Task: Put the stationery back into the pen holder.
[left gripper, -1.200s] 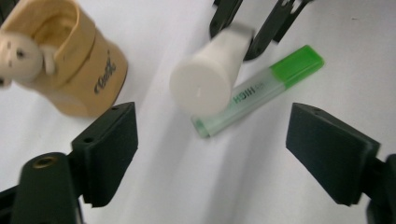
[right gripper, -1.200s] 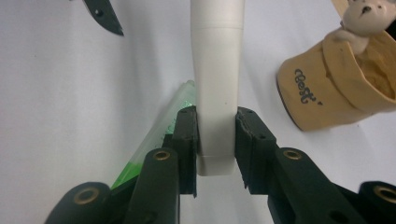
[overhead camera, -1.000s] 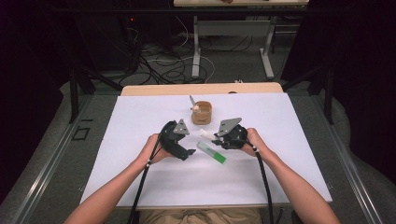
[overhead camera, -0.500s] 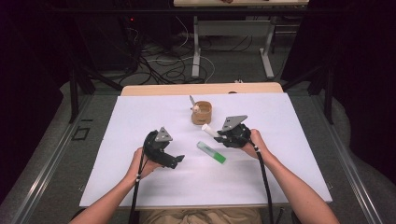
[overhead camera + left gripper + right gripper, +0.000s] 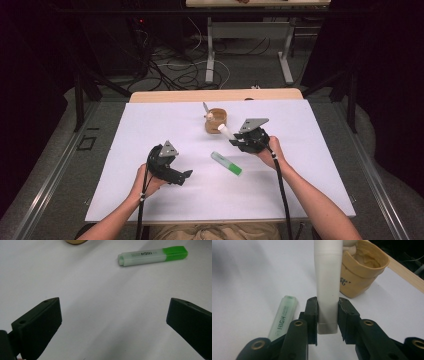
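The right gripper (image 5: pixel 327 312) clamps a white marker (image 5: pixel 327 282) aimed at the tan cup (image 5: pixel 359 272) at one o'clock, likely to drop it in, while the left gripper (image 5: pixel 112 322), jaws just opened wide and empty, faces the green highlighter (image 5: pixel 152 256) lying at one o'clock on the white table (image 5: pixel 150 130)

Beyond the work: furniture, cables and floor

A white surface (image 5: pixel 150 125) covers most of the middle of the frame, with a strip of pale wood (image 5: pixel 170 95) showing along its far edge. Behind it, in the upper middle, a tangle of dark and white cables (image 5: pixel 172 75) lies on the grey floor (image 5: pixel 250 70) beside the light metal legs of a second table (image 5: pixel 210 50), whose wooden top runs along the top edge. Metal rails (image 5: pixel 45 185) slant down at the lower left and lower right.
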### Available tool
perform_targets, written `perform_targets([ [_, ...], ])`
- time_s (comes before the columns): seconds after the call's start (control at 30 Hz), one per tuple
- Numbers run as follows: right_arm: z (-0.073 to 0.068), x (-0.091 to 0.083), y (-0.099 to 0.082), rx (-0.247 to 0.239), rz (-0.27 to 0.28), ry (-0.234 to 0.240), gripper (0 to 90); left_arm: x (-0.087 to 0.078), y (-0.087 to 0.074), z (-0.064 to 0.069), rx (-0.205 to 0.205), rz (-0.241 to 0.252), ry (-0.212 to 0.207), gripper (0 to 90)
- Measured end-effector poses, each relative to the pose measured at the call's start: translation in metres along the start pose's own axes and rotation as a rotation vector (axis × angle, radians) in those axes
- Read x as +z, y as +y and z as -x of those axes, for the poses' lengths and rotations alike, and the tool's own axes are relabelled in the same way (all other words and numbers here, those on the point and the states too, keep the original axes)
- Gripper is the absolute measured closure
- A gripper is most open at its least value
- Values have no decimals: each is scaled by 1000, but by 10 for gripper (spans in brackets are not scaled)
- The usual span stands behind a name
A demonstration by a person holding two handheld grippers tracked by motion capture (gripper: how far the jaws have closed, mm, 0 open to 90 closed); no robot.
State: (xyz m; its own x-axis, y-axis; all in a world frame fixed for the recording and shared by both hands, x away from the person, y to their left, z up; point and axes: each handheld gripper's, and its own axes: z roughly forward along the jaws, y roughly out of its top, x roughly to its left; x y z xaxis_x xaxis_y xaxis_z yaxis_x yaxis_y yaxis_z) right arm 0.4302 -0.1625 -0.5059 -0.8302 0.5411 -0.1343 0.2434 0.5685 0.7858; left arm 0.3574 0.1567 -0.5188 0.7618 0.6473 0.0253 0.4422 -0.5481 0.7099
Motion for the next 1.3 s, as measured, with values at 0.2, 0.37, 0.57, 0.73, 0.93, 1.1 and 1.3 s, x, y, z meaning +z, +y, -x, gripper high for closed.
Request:
perform_targets([
  [0.2,3,2,5,30,32,-32,710,-2,-3,1,-10,-6,0,2],
  [0.37,6,3,10,56,48,-45,710,-3,-4,0,-14,-5,2,2],
  [0.57,10,6,17,79,64,-61,710,-1,-3,1,-13,-3,-1,2],
  [0.73,16,10,24,102,89,-82,710,-1,-3,0,-13,-2,-1,2],
  [0.93,24,16,29,133,105,-96,710,-1,-3,0,-9,-8,-2,2],
  [1.1,29,23,35,147,128,-111,709,0,-3,0,-6,1,-2,2],
  [1.3,35,32,44,160,145,-128,709,-1,-3,0,-9,-3,-1,2],
])
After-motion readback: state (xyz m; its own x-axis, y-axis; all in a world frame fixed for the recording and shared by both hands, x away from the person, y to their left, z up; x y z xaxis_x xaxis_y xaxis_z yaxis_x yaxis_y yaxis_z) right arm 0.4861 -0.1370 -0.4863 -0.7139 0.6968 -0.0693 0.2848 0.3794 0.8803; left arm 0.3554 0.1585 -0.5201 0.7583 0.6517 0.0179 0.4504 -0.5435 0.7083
